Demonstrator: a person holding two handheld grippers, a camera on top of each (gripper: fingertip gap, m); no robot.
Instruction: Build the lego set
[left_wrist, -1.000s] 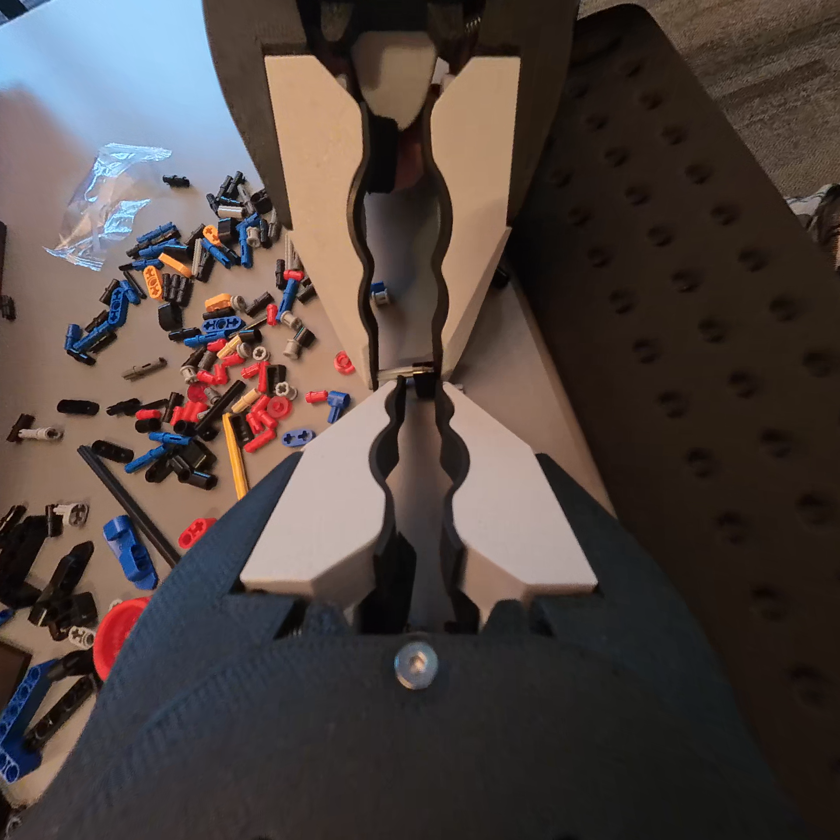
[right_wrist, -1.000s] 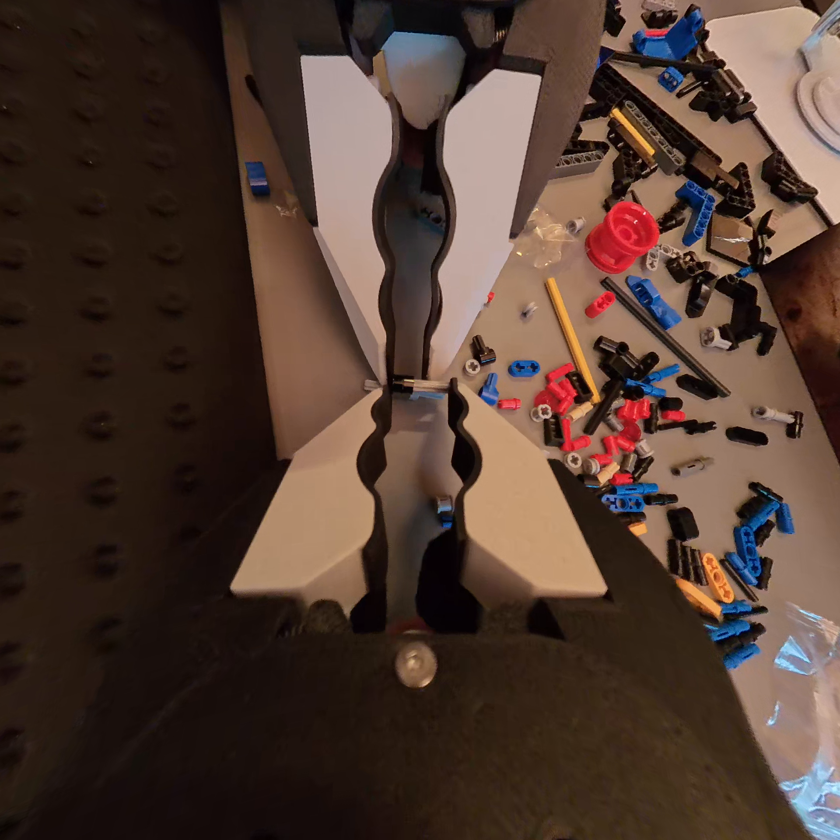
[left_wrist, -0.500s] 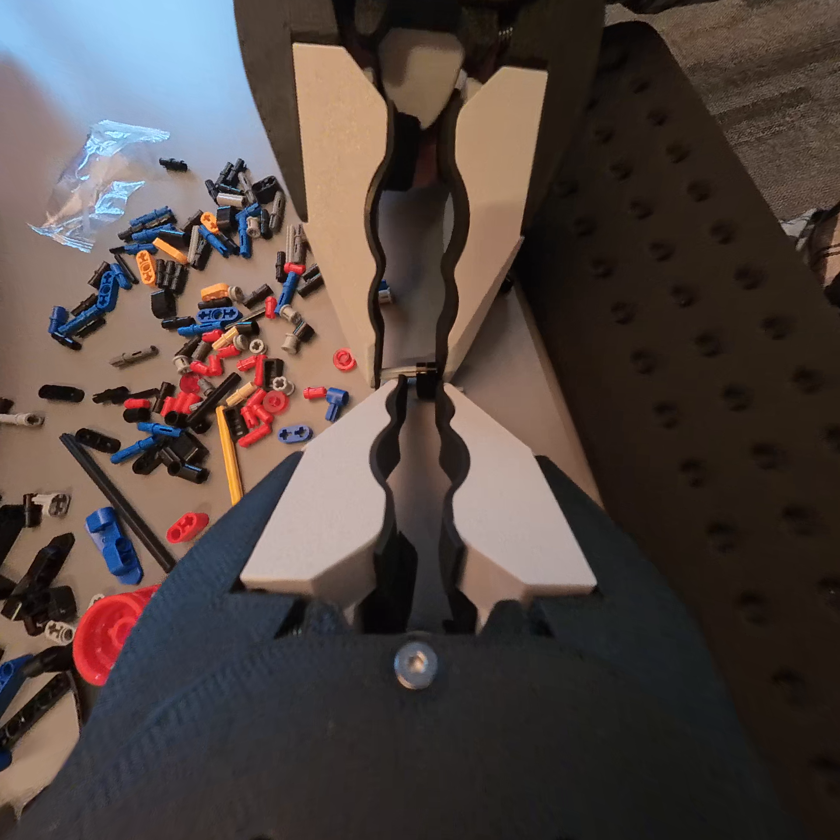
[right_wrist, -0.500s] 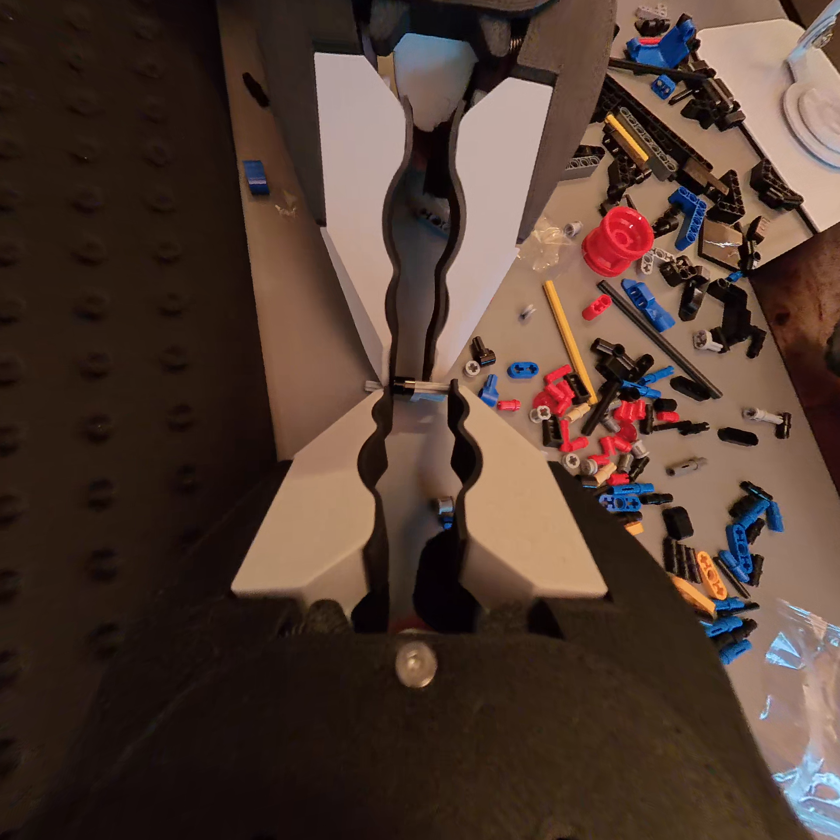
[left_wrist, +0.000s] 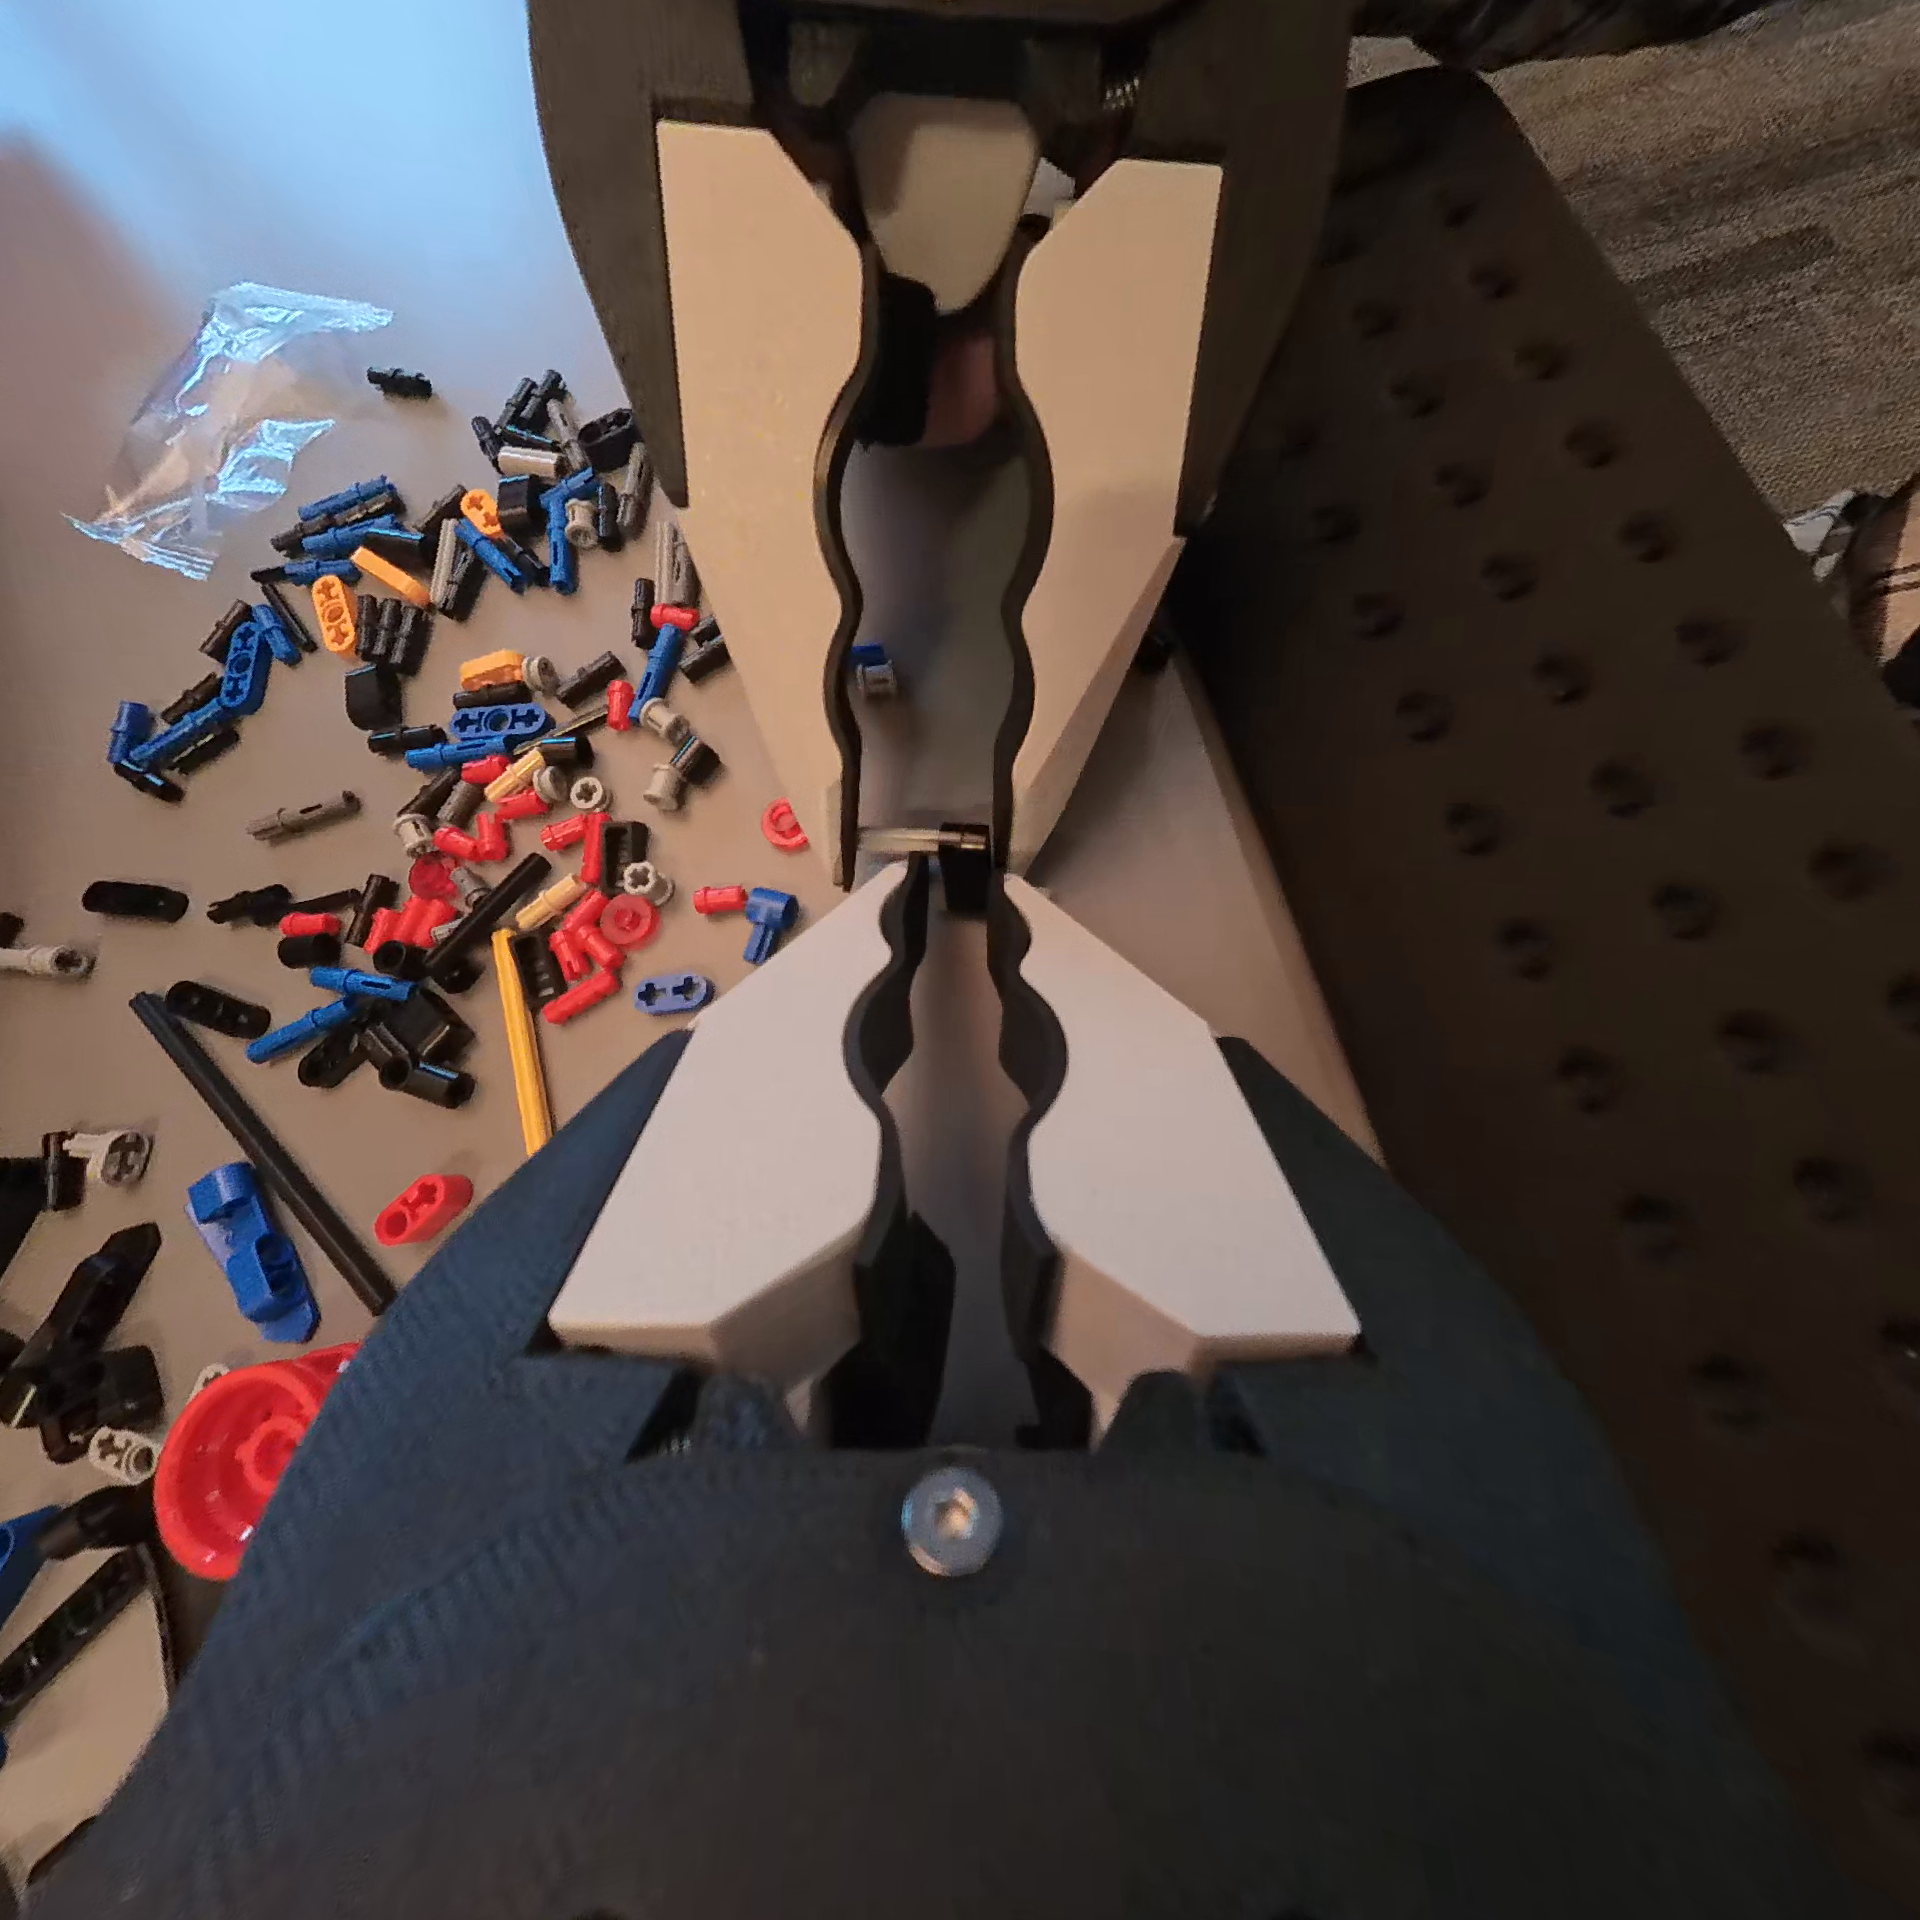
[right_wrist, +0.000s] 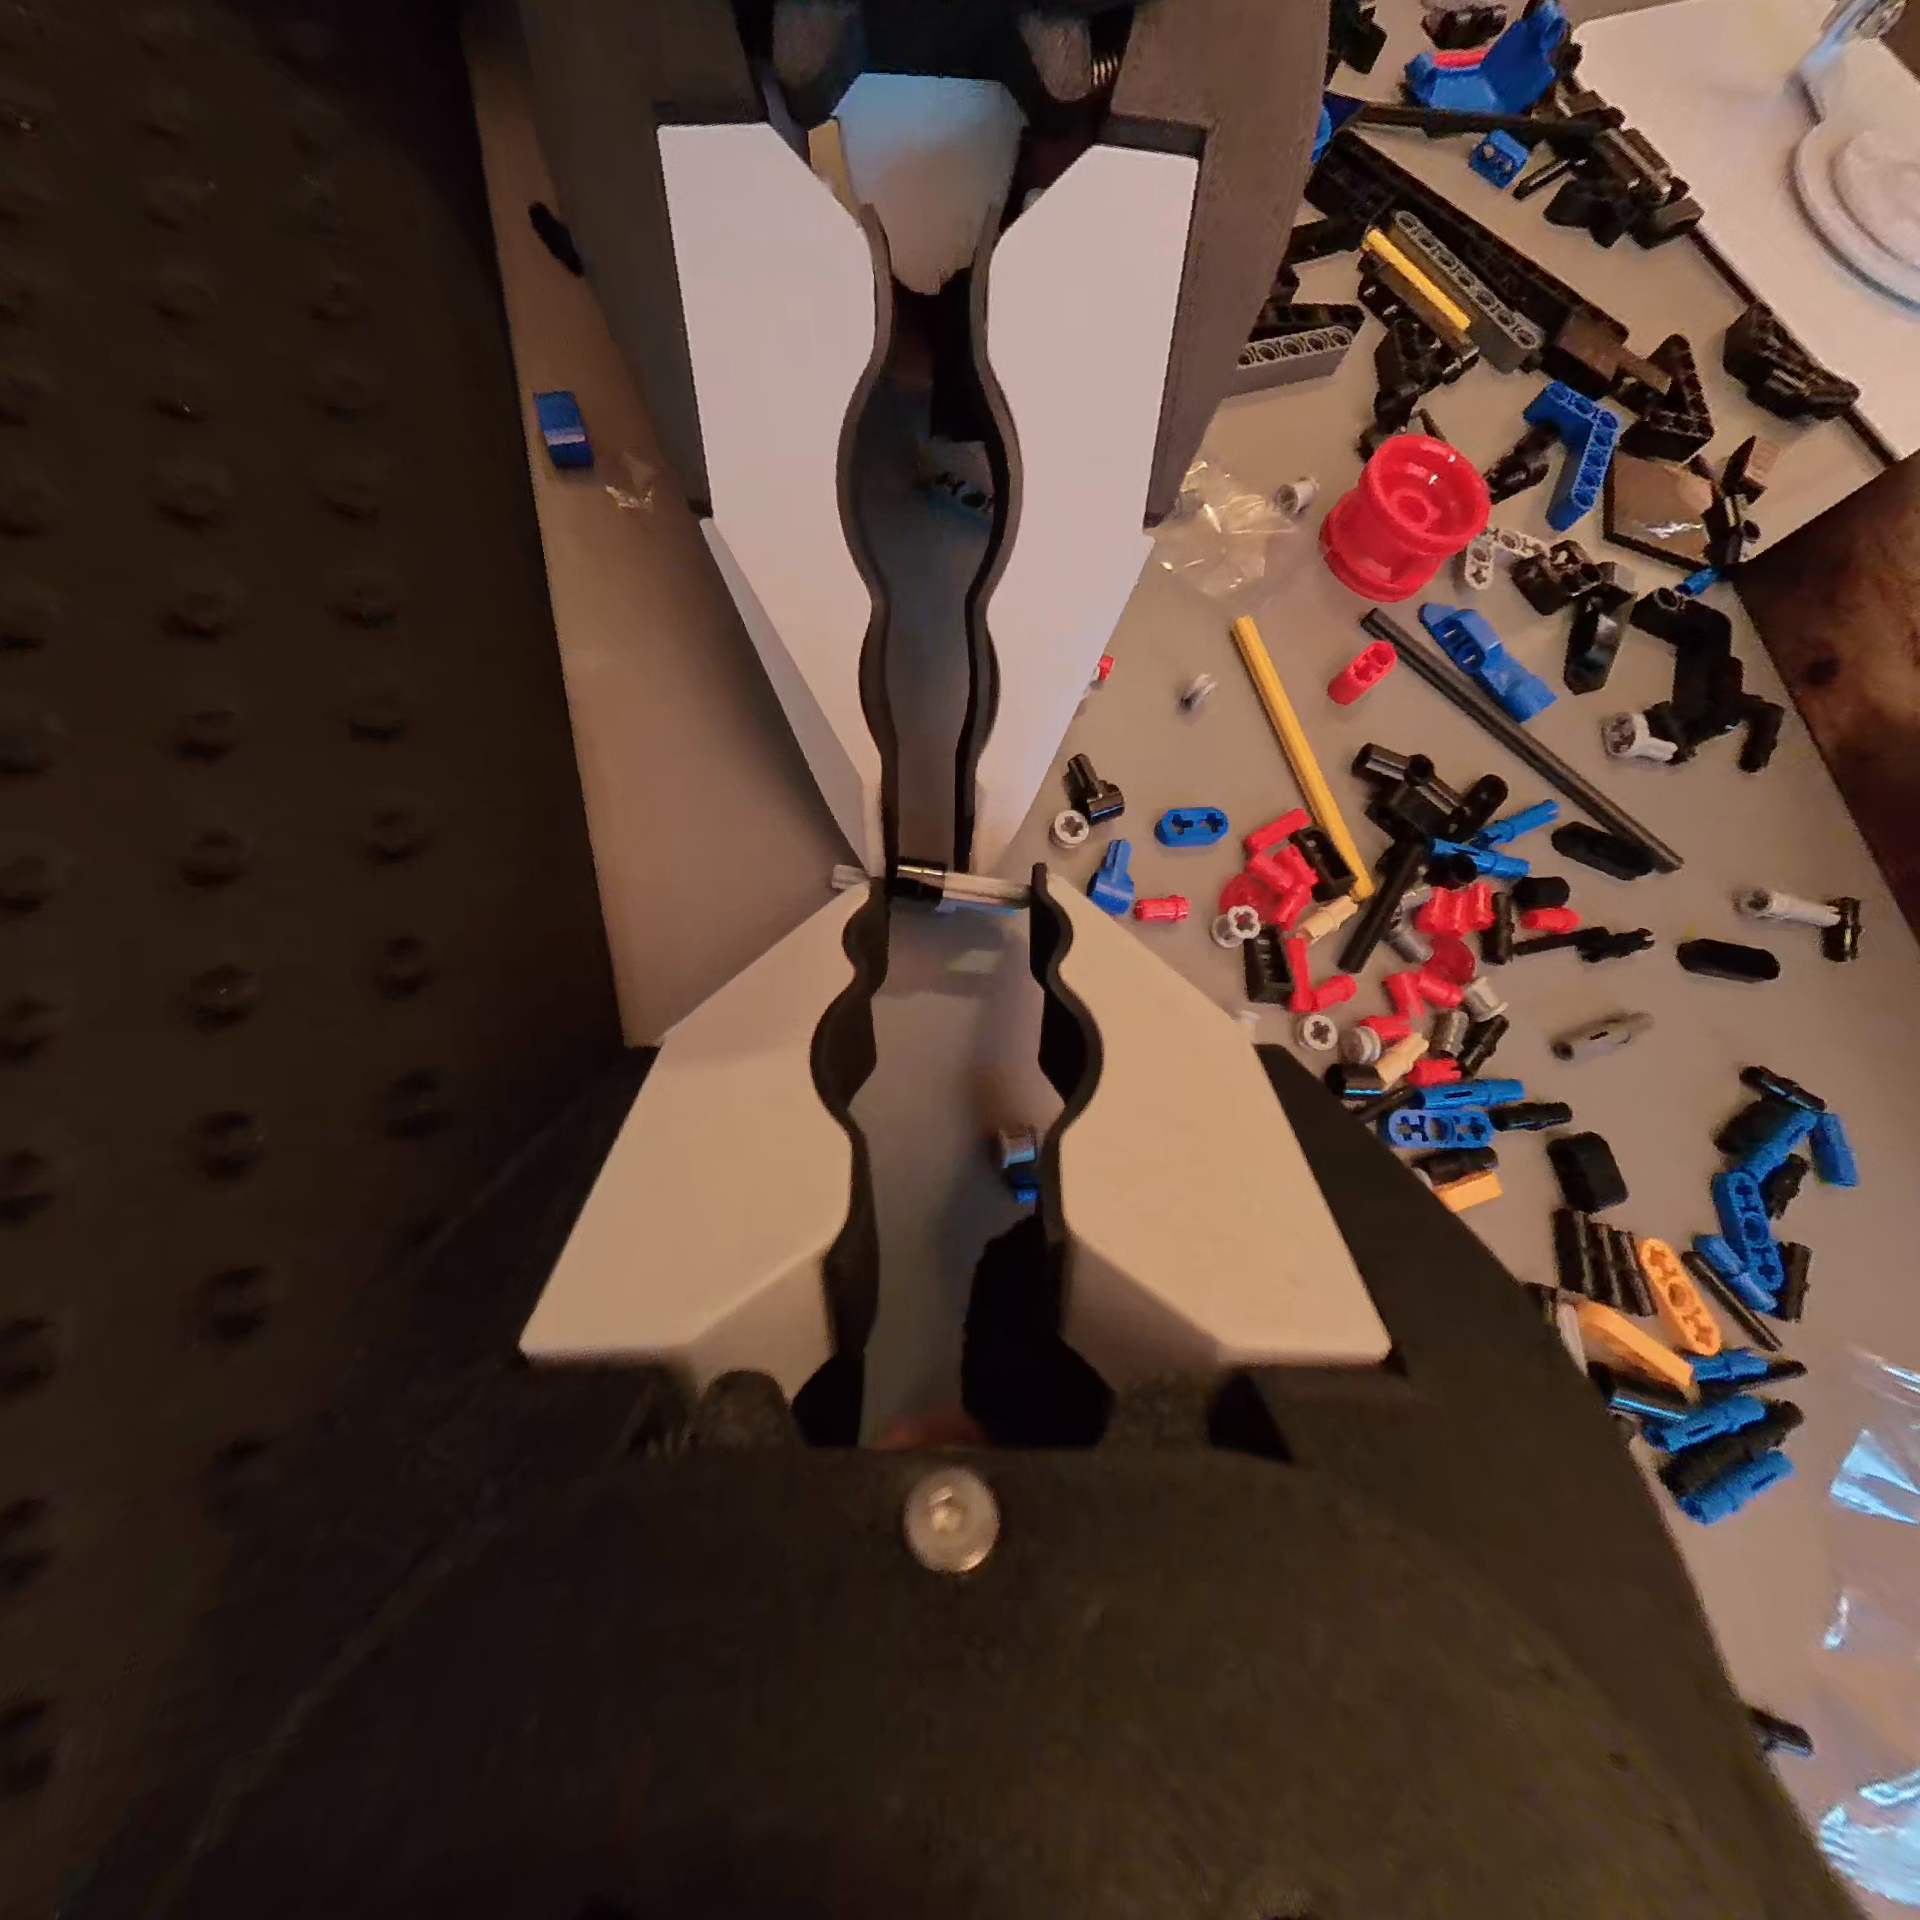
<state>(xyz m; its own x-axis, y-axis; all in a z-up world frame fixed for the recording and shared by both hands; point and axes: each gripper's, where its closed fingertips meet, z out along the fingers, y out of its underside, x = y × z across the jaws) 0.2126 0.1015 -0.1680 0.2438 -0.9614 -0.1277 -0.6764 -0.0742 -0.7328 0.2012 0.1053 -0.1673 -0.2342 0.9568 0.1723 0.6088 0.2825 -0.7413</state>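
1. Tip to tip above the grey surface (left_wrist: 1164, 935), the left tongs (left_wrist: 948, 883) pinch a black connector (left_wrist: 962, 868).
2. The right tongs (right_wrist: 961, 899), narrowly parted, grip the pale axle (right_wrist: 977, 886) through it.
3. Loose pieces (right_wrist: 1403, 935) lie beside them.

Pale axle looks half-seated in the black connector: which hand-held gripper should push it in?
Probably the right hand-held gripper: its fingertips straddle the pale axle, while the left hand-held gripper pinches the black connector steady.
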